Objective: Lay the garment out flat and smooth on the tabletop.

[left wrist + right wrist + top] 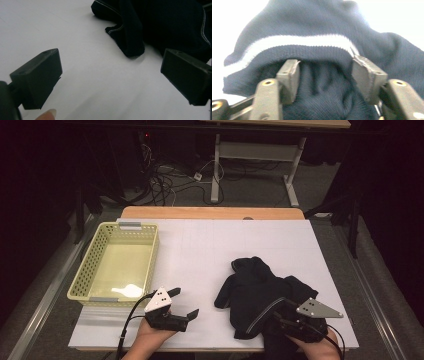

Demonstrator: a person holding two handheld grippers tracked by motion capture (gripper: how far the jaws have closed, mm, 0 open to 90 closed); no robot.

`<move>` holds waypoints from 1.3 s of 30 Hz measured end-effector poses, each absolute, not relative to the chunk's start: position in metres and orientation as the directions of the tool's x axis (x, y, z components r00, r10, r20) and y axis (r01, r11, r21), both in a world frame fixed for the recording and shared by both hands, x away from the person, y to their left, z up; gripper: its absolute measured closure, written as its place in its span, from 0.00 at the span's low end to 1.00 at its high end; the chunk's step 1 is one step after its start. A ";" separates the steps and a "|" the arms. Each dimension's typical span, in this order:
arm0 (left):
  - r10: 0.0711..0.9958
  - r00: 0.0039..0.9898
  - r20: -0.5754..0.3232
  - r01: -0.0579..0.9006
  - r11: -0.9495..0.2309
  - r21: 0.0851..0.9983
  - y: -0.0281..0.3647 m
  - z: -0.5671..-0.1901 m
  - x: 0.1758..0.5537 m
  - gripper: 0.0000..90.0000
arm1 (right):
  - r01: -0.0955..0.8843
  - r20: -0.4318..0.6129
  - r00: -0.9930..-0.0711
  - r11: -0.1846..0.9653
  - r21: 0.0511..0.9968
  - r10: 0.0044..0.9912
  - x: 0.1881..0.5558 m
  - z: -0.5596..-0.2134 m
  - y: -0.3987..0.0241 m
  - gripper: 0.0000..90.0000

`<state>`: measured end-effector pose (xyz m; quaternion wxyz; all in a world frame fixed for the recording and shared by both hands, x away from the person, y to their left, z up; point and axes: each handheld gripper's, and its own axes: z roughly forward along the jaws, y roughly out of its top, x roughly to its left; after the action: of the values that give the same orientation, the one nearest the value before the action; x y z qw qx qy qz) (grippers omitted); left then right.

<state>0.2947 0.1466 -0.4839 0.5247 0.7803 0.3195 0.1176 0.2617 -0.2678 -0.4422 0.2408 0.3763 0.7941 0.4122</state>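
Left claw (186, 302) wide open over bare table (200, 250), nothing between jaws. Right claw (325, 75) half open, jaws pushed into dark garment (260, 287), fabric bunched between them, not clamped.

Legible text, labels, brands, numbers, signs: none in any view. The dark knit garment (260, 292) carries a plain white stripe and no lettering. The pale yellow perforated basket (100, 265) bears grey tabs on its rim, both blank at this resolution. The white surface (210, 250) shows faint ruled lines only, no figures. The grey plates atop the two grippers show holes, no marking. Nothing printed can be made out on the black fingers (37, 77).
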 end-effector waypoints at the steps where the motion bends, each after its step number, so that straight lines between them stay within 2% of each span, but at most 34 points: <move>1: 0.621 0.769 -0.151 0.374 -0.245 0.894 0.147 -0.484 0.295 0.03 | 0.376 -0.084 -0.598 0.372 0.849 0.797 0.259 -0.436 -0.266 0.52; 5: 0.619 0.772 -0.147 0.370 -0.249 0.895 0.146 -0.484 0.294 0.03 | 0.294 -0.092 -0.647 0.359 0.886 0.757 0.250 -0.418 -0.249 0.61; 8: 0.619 0.772 -0.144 0.368 -0.250 0.896 0.146 -0.484 0.294 0.03 | 0.247 -0.130 -0.708 0.416 0.875 0.694 0.243 -0.417 -0.219 0.65; 11: 0.618 0.774 -0.141 0.364 -0.251 0.897 0.146 -0.484 0.293 0.03 | 0.254 -0.133 -0.775 0.498 0.829 0.618 0.244 -0.433 -0.183 0.57; 14: 0.617 0.775 -0.138 0.359 -0.250 0.899 0.146 -0.484 0.293 0.03 | 0.291 -0.153 -0.792 0.586 0.757 0.591 0.251 -0.456 -0.161 0.48; 17: 0.617 0.775 -0.138 0.360 -0.251 0.898 0.146 -0.484 0.293 0.03 | 0.300 -0.217 -0.793 0.674 0.675 0.570 0.254 -0.477 -0.152 0.53; 22: 0.618 0.774 -0.136 0.359 -0.251 0.899 0.146 -0.484 0.293 0.03 | 0.335 -0.202 -0.763 0.643 0.689 0.614 0.258 -0.476 -0.156 0.83; 24: 0.620 0.773 -0.135 0.358 -0.251 0.899 0.146 -0.484 0.293 0.03 | 0.311 -0.230 -0.766 0.660 0.684 0.600 0.257 -0.477 -0.154 0.90; 27: 0.622 0.772 -0.134 0.358 -0.251 0.900 0.146 -0.484 0.292 0.03 | 0.296 -0.217 -0.772 0.640 0.709 0.597 0.255 -0.474 -0.157 0.92; 30: 0.622 0.771 -0.134 0.358 -0.251 0.899 0.146 -0.484 0.292 0.03 | 0.256 -0.188 -0.759 0.551 0.795 0.623 0.250 -0.454 -0.167 0.92; 33: 0.623 0.771 -0.135 0.360 -0.251 0.899 0.146 -0.484 0.293 0.03 | 0.207 -0.198 -0.720 0.478 0.853 0.665 0.247 -0.430 -0.186 0.92; 36: 0.622 0.771 -0.136 0.361 -0.251 0.898 0.146 -0.484 0.293 0.04 | 0.200 -0.218 -0.659 0.447 0.872 0.720 0.251 -0.413 -0.211 0.93; 39: 0.623 0.770 -0.135 0.360 -0.250 0.899 0.146 -0.484 0.293 0.04 | 0.213 -0.191 -0.594 0.382 0.900 0.781 0.257 -0.405 -0.241 0.93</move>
<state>0.2926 0.1456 -0.4840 0.5249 0.7807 0.3150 0.1253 0.2571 -0.2414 -0.4049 0.3140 0.3228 0.7696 0.4528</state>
